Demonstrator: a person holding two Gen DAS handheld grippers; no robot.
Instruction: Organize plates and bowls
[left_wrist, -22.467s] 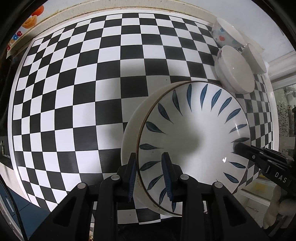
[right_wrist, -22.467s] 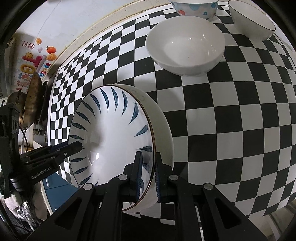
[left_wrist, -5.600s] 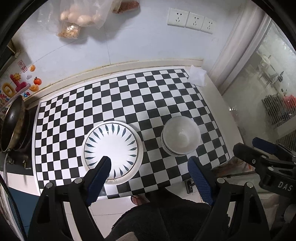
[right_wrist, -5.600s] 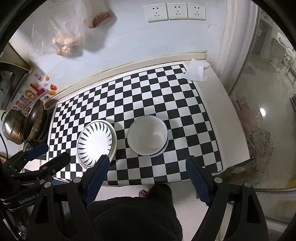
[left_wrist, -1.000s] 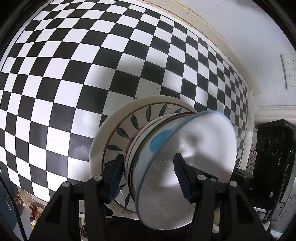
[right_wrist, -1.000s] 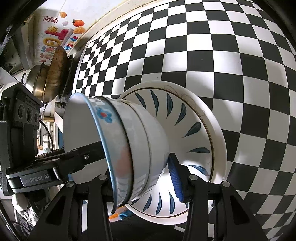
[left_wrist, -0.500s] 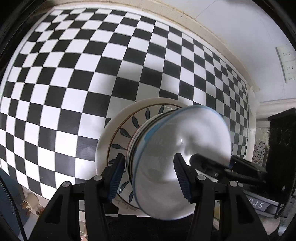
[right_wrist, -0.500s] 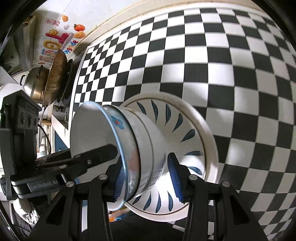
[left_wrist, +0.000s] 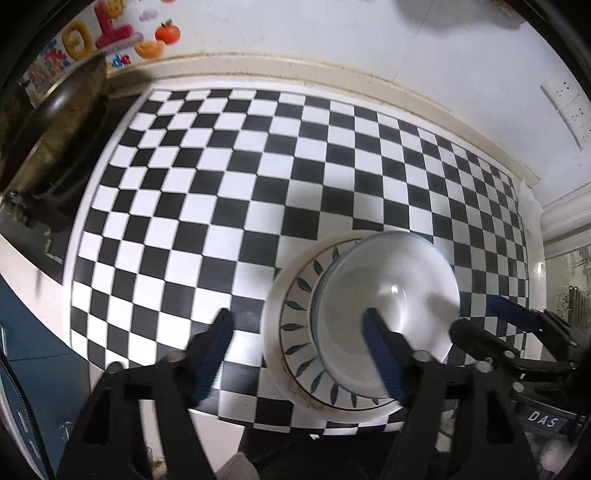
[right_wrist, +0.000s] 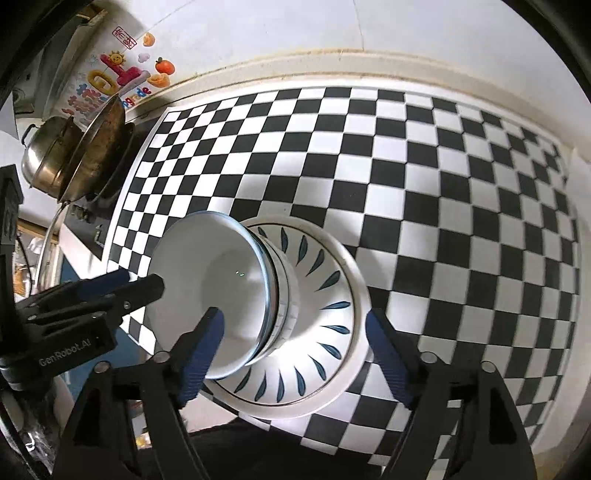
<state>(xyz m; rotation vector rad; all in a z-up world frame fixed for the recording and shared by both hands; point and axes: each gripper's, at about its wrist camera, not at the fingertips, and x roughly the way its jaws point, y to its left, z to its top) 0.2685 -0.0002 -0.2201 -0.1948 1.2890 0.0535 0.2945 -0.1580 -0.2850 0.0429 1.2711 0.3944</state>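
A stack of white bowls (left_wrist: 388, 302) (right_wrist: 229, 295) sits on the plate with blue leaf marks (left_wrist: 295, 317) (right_wrist: 325, 295), which lies on a plain white plate near the front edge of the checkered counter. My left gripper (left_wrist: 301, 354) is open and empty, its jaws spread wide, raised above the plate's left side. My right gripper (right_wrist: 295, 347) is open and empty, above the bowls and plate. Each gripper shows in the other's view, the right one (left_wrist: 517, 332) and the left one (right_wrist: 92, 295).
The black and white checkered counter (left_wrist: 229, 184) (right_wrist: 443, 184) runs back to a white wall. A wok (left_wrist: 55, 122) (right_wrist: 99, 147) and a steel pot (right_wrist: 48, 155) stand at the left end. Wall sockets (left_wrist: 569, 107) are at the right.
Both grippers have let go of the bowl stack, opened wide and pulled back and up. The stack now rests on the leaf plate.
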